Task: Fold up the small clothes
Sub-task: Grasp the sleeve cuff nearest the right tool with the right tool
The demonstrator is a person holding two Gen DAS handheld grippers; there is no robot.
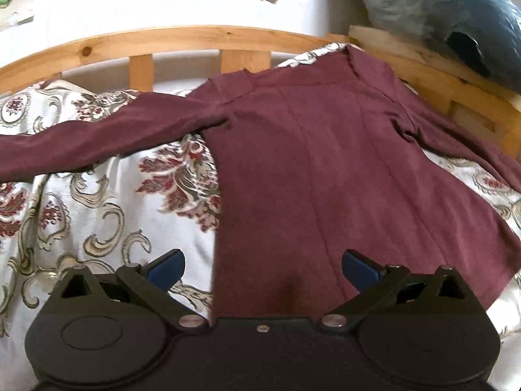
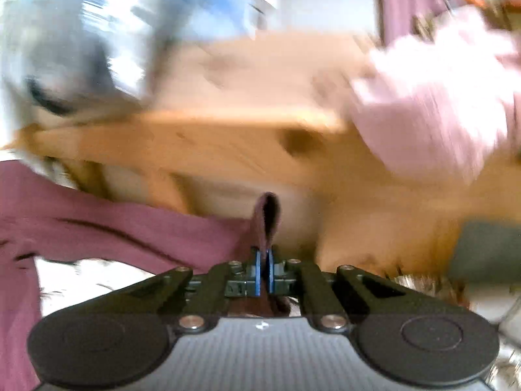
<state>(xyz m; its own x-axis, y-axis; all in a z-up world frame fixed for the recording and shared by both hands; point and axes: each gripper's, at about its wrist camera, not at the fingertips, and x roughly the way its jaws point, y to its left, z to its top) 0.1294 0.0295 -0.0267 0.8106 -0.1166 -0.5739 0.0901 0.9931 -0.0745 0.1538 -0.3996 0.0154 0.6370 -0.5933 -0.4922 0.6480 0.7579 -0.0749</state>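
A maroon long-sleeved shirt (image 1: pixel 312 150) lies flat on the patterned bedspread (image 1: pixel 97 221), one sleeve stretched out to the left. My left gripper (image 1: pixel 263 268) is open above the shirt's near hem, blue pads wide apart with nothing between them. In the blurred right wrist view my right gripper (image 2: pixel 263 272) is shut on the cuff end of the shirt's other sleeve (image 2: pixel 265 218), which sticks up in a loop from between the pads. The rest of that sleeve (image 2: pixel 114 224) trails off to the left.
A wooden bed rail (image 1: pixel 182 37) with slats runs behind the shirt. A grey-blue bundle (image 1: pixel 456 13) sits at the back right. In the right wrist view there is blurred wood (image 2: pixel 211 143) and a pale pink cloth (image 2: pixel 433 107) at the right.
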